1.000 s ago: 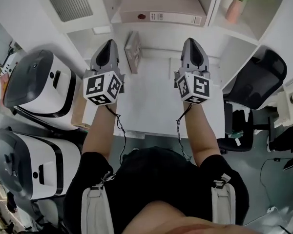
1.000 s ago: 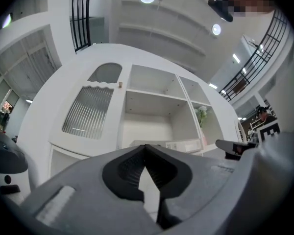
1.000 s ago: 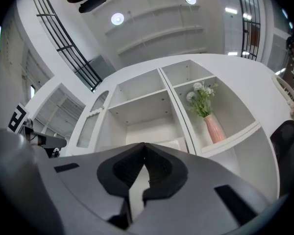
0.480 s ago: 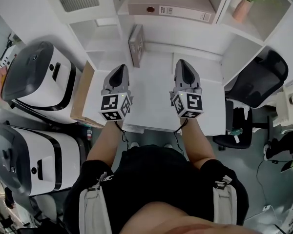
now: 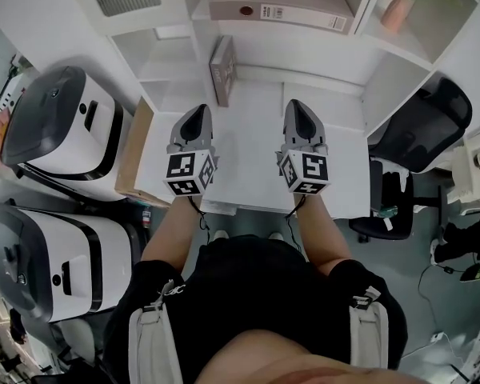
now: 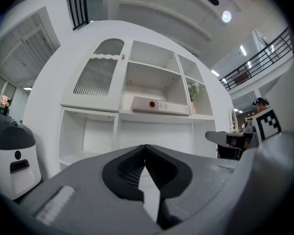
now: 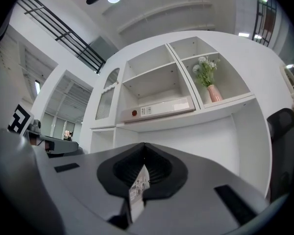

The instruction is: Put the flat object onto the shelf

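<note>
Head view looks steeply down; both gripper views face the white shelf unit (image 6: pixel 152 131), which all three share

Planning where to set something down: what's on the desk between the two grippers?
Nothing: in the head view only bare white desk shows between the left gripper and the right gripper.

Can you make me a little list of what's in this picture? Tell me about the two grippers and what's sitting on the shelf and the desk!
left gripper: shut, over the white desk
right gripper: shut, side by side with the left one
shelf, middle part: a flat binder lying down
shelf, right part: a plant in a pink pot
back of desk: a thin box standing on its edge
right of desk: a black chair
left of desk: two white machines
</note>
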{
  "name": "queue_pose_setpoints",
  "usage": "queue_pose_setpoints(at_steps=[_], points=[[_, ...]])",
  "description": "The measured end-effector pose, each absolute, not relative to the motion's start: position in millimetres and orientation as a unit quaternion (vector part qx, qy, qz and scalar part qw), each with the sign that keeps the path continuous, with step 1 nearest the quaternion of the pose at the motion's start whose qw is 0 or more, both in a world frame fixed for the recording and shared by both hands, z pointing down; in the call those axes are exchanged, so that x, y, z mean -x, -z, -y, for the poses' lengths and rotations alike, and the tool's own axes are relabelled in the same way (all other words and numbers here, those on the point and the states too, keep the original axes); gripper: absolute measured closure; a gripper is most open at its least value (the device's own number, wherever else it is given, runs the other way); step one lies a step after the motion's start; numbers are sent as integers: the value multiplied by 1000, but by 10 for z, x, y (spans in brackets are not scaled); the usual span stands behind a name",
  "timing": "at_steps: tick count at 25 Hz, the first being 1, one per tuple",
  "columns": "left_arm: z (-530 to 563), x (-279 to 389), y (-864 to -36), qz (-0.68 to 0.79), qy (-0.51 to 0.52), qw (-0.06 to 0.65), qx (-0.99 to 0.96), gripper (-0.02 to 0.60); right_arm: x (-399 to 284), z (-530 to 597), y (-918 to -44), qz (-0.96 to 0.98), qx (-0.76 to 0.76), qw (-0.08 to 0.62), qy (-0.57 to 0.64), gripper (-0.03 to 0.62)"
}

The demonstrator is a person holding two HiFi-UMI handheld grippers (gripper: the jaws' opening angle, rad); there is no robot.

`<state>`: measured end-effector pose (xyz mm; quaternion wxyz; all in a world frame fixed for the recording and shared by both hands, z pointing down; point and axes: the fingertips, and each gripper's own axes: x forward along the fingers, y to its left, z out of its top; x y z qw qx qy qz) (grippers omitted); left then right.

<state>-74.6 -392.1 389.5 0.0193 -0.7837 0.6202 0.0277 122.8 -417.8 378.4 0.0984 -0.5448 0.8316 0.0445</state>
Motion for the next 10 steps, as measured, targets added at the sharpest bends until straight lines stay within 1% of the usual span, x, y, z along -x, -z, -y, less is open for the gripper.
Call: queue_pose_setpoints(at_steps=[10], points=[[3898, 730, -3898, -616, -30, 13, 787, 563, -1293, 4144, -3867, -828, 552, 93, -31, 592]])
